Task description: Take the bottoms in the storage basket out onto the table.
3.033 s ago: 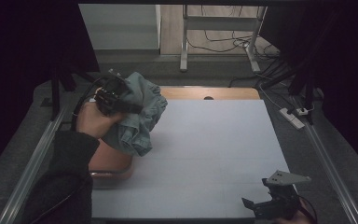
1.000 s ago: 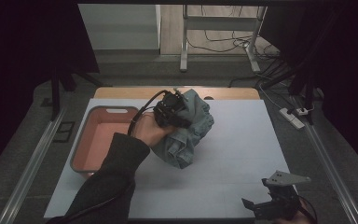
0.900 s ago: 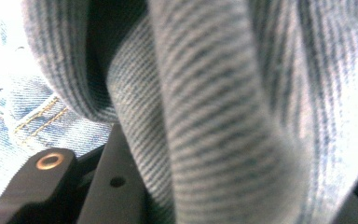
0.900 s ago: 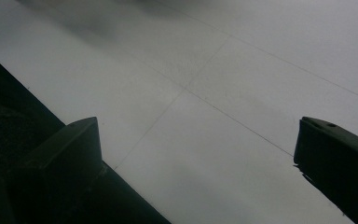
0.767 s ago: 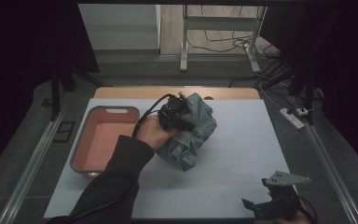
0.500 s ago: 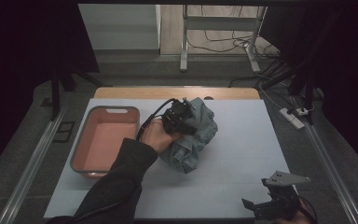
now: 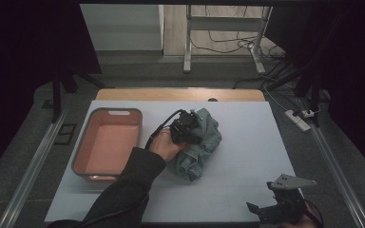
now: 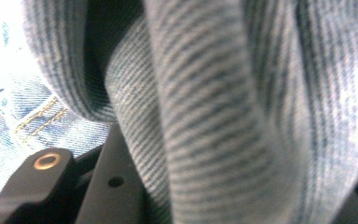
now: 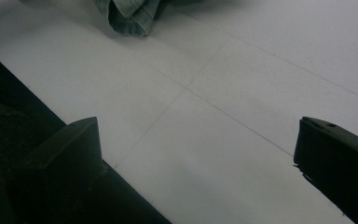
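My left gripper is clamped on a bunched denim garment, which sits on the white tabletop near its middle, just right of the salmon-coloured tub. In the left gripper view the denim crowds right up against my jaws. My right gripper waits at the table's near right corner, jaws spread wide with nothing between them (only bare white board beneath). Beyond the table: grey floor, a metal stand's legs, loose cables, a power strip, dark curtains.
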`<state>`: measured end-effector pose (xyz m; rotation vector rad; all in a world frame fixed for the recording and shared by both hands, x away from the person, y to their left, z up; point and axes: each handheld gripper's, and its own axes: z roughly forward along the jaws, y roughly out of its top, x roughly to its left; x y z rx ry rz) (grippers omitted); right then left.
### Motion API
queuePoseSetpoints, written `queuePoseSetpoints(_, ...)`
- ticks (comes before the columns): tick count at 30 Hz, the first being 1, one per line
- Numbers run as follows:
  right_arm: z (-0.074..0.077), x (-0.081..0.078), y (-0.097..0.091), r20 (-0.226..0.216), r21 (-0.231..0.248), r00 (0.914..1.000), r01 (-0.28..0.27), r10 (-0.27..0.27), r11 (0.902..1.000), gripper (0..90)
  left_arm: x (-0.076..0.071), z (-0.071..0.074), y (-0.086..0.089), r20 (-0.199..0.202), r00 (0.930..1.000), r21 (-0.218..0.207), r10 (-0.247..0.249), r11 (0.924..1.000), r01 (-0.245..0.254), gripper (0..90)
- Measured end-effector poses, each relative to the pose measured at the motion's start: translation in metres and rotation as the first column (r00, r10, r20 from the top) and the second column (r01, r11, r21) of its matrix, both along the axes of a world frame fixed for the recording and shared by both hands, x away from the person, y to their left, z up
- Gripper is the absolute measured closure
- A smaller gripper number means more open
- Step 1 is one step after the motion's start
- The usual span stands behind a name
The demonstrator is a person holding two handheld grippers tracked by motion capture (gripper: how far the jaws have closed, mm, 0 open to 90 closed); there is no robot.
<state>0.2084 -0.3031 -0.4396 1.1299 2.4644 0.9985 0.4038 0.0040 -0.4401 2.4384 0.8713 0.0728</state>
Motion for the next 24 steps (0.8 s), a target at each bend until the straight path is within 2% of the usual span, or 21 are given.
queuePoseSetpoints(9, 0.000, 0.000, 0.000, 0.002, -0.001, 1.0000, -0.004, 0.004, 1.0000, 0.7, -0.001, -0.021, -0.006, 0.006, 0.9989, 0.014, -0.047, 0.9988, 0.047, 63.7)
queuePoseSetpoints(13, 0.000, 0.000, 0.000, 0.002, 0.000, 1.0000, -0.006, 0.006, 1.0000, 0.7, 0.000, -0.028, -0.006, -0.015, 0.9991, 0.008, -0.040, 0.9992, 0.041, 62.8)
queuePoseSetpoints(16, 0.000, 0.000, 0.000, 0.001, 0.001, 1.0000, -0.005, 0.005, 1.0000, 0.7, 0.001, -0.033, -0.005, -0.017, 0.9989, -0.002, -0.043, 0.9991, 0.043, 60.2)
queuePoseSetpoints(20, 0.000, 0.000, 0.000, 0.000, -0.001, 1.0000, -0.006, 0.006, 1.0000, 0.6, 0.001, -0.043, -0.006, 0.010, 0.9969, 0.016, -0.078, 0.9968, 0.078, 53.0)
queuePoseSetpoints(24, 0.000, 0.000, 0.001, -0.002, 0.000, 1.0000, -0.007, 0.007, 1.0000, 0.7, -0.002, -0.051, -0.006, 0.028, 0.9976, 0.000, -0.063, 0.9980, 0.063, 47.7)
